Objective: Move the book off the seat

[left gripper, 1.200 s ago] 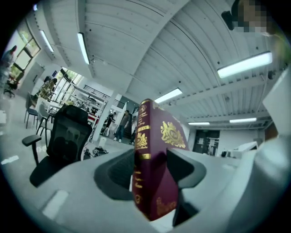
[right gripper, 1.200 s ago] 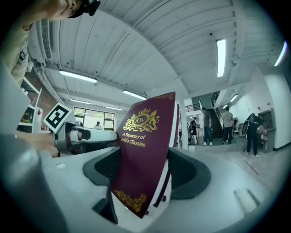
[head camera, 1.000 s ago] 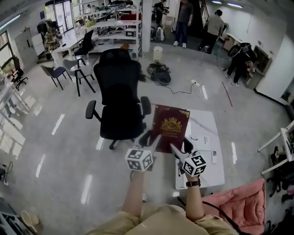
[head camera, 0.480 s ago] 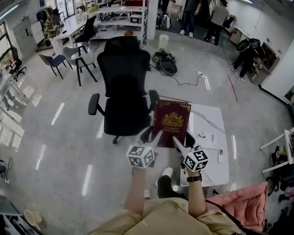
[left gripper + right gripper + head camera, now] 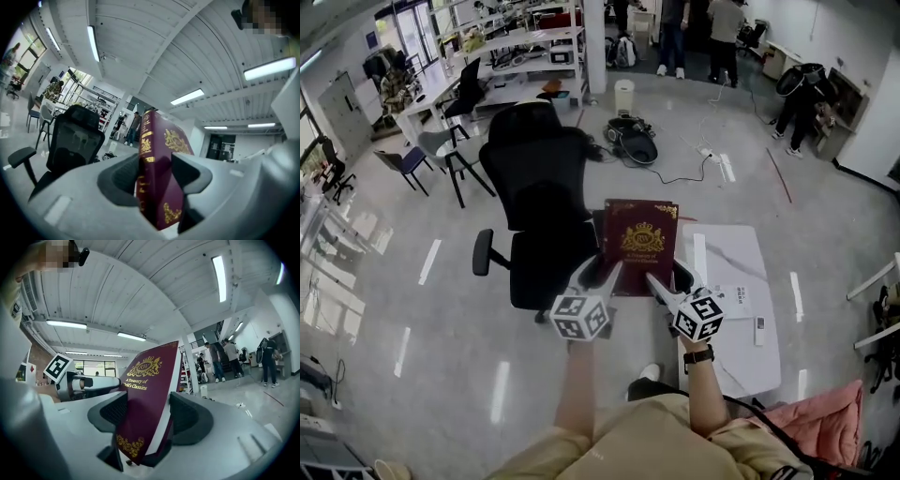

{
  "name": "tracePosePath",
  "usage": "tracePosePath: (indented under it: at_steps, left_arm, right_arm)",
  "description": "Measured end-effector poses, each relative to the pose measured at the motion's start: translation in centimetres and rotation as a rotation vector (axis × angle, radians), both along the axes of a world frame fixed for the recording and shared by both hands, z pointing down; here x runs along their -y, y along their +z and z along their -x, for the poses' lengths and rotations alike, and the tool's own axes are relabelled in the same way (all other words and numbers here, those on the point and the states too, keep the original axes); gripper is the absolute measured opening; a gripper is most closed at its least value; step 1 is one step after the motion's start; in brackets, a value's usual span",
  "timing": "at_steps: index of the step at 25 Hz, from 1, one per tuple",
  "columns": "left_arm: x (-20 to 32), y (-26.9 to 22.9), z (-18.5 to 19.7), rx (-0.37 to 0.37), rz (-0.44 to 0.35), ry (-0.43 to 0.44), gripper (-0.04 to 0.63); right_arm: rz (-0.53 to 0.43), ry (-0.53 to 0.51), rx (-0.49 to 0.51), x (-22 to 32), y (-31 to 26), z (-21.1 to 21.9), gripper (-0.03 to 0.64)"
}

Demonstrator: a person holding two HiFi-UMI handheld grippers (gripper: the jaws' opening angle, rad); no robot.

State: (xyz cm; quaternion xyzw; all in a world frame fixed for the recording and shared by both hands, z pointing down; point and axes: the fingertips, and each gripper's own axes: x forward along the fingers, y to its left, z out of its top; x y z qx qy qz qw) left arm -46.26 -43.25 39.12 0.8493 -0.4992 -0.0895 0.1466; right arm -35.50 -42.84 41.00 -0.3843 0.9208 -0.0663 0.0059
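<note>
A maroon book (image 5: 639, 246) with gold print is held up in the air by its near edge, between the black office chair (image 5: 539, 216) and the white table (image 5: 741, 272). My left gripper (image 5: 602, 277) is shut on the book's lower left corner. In the left gripper view the book (image 5: 161, 154) stands spine-forward between the pads of that gripper (image 5: 157, 177). My right gripper (image 5: 670, 281) clamps the lower right corner. In the right gripper view the front cover (image 5: 145, 390) fills the gap of that gripper (image 5: 143, 420), pads against cover and pages. The chair's seat is bare.
The low white table carries a sheet of paper (image 5: 737, 300) and a small remote (image 5: 759, 325). A pink cushion (image 5: 820, 422) lies on the floor at the lower right. Desks, more chairs and several standing people fill the far side of the room.
The book stays gripped by both grippers. Book and grippers now sit a little higher and further left in the head view, nearer the chair, and the person's foot has shifted.
</note>
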Motion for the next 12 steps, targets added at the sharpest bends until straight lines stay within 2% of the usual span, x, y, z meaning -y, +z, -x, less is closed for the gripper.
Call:
tracePosePath:
  at_steps: [4, 8, 10, 12]
  left_arm:
    - [5.4, -2.2, -4.9, 0.013, -0.018, 0.046, 0.212]
    - [8.0, -1.7, -8.1, 0.036, -0.027, 0.122, 0.212]
    - [10.1, -1.6, -11.6, 0.043, -0.037, 0.161, 0.212]
    - [12.3, -1.7, -16.6, 0.048, -0.040, 0.200, 0.212]
  right_arm:
    - [-0.041, 0.032, 0.024, 5.3, -2.6, -5.1, 0.264]
    - [-0.068, 0.100, 0.049, 7.5, -2.5, -8.2, 0.264]
    - [-0.082, 0.138, 0.059, 9.2, -2.4, -11.6, 0.264]
    - [-0.087, 0.182, 0.069, 10.9, -2.4, -16.5, 0.264]
